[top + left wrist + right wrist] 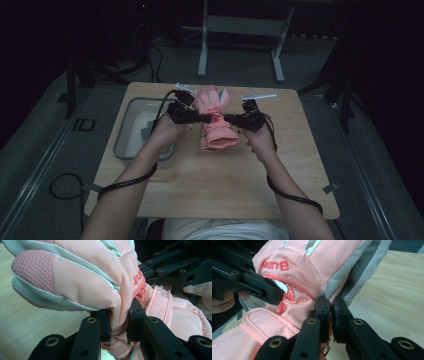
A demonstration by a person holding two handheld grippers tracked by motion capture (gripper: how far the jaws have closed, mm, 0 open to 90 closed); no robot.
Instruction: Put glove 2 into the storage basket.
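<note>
A pink padded glove (216, 120) with pale grey trim hangs between both grippers above the wooden table (220, 175), fingers toward the far side, cuff toward me. My left gripper (204, 119) is shut on the glove's left edge near the wrist; in the left gripper view its jaws pinch a fold of the glove (82, 277) at the gripper (119, 322). My right gripper (229, 118) is shut on the right edge; in the right gripper view the gripper (331, 312) clamps the glove (312, 267) beside its red embroidered lettering.
A grey plastic bin (131, 131) sits on the table's left part, under my left forearm. A white metal frame (240, 30) stands on the floor beyond the table. Cables trail from both grippers along my forearms.
</note>
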